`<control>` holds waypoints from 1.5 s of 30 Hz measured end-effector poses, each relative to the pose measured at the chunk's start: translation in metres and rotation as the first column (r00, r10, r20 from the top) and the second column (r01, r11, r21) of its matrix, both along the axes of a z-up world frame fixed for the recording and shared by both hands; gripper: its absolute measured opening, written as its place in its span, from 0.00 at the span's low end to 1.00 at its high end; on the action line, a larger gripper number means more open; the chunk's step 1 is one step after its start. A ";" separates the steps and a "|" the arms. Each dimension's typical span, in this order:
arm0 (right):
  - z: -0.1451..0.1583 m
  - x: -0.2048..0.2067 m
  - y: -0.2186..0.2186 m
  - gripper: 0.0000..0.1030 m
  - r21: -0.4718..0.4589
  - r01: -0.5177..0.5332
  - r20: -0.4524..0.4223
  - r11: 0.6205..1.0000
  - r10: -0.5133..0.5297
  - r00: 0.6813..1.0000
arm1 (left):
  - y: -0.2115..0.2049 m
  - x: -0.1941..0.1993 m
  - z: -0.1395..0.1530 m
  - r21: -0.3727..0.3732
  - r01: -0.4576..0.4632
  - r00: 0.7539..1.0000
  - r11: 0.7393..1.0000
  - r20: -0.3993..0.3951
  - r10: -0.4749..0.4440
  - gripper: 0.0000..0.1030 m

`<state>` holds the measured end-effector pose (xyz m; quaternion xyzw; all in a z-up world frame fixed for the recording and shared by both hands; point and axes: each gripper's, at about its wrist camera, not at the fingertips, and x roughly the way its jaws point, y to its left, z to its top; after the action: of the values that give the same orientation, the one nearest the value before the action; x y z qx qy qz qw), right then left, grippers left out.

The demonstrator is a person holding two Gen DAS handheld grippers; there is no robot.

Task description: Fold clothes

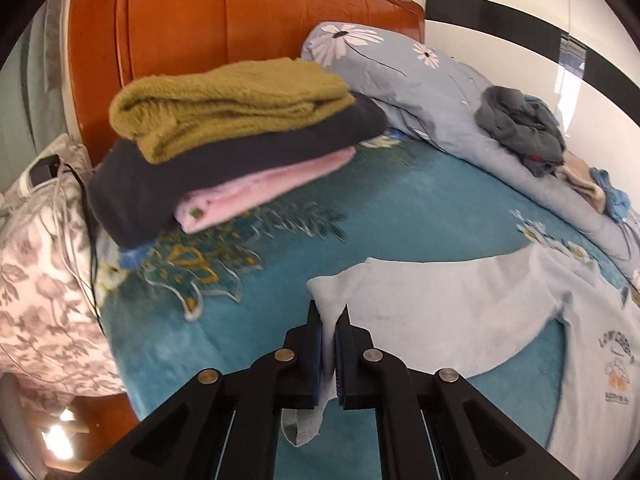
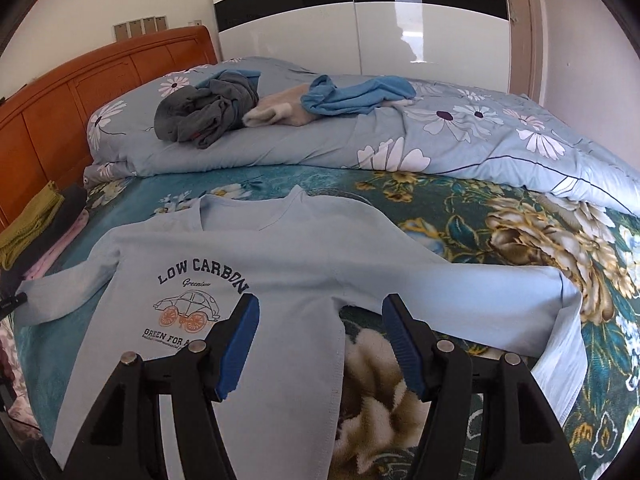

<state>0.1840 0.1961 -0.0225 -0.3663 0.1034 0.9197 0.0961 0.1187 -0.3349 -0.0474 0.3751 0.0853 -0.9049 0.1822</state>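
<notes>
Lying flat on the bed [image 2: 460, 216], the light blue shirt [image 2: 304, 248] is facing you print-up. Your left gripper [image 1: 329, 336] is pinching the end of one sleeve [image 1: 420, 300] with clenched jaws. Your right gripper [image 2: 320, 320] is hovering with jaws released over the shirt's side seam.

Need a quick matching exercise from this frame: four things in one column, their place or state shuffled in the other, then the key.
Things:
1. left gripper
2. right gripper
3. olive sweater
4. grey garment

States:
A. crumpled on the floral quilt
B. open above the shirt's side edge
C. top of the folded stack
D. shut on the sleeve of the light blue shirt

Pairs: 1-D, 2-B, 3-C, 4-A
</notes>
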 end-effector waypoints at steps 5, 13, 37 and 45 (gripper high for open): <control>-0.013 -0.007 0.014 0.63 -0.054 0.025 0.034 0.998 -0.023 0.999 | -0.031 -0.037 -0.011 -0.116 -0.015 0.995 0.993 0.100 0.027 0.06; -0.007 -0.052 0.026 0.63 -0.045 -0.059 0.030 0.997 0.060 0.998 | -0.030 -0.034 -0.014 0.008 0.017 0.993 1.000 0.115 -0.018 0.58; -0.063 -0.218 0.062 0.63 -0.101 -0.266 0.230 0.959 0.282 0.931 | 0.226 -0.214 -0.057 0.246 0.574 0.766 0.781 0.176 -0.619 0.69; -0.063 -0.212 0.059 0.04 -0.101 -0.330 0.209 0.939 0.344 0.915 | 0.245 -0.198 -0.047 0.197 0.689 0.680 0.698 0.158 -0.716 0.07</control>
<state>-0.0277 0.2556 -0.0854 -0.4824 0.0568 0.8717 -0.0645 -0.0795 -0.0900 -0.0944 0.4881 -0.0317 -0.8504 -0.1940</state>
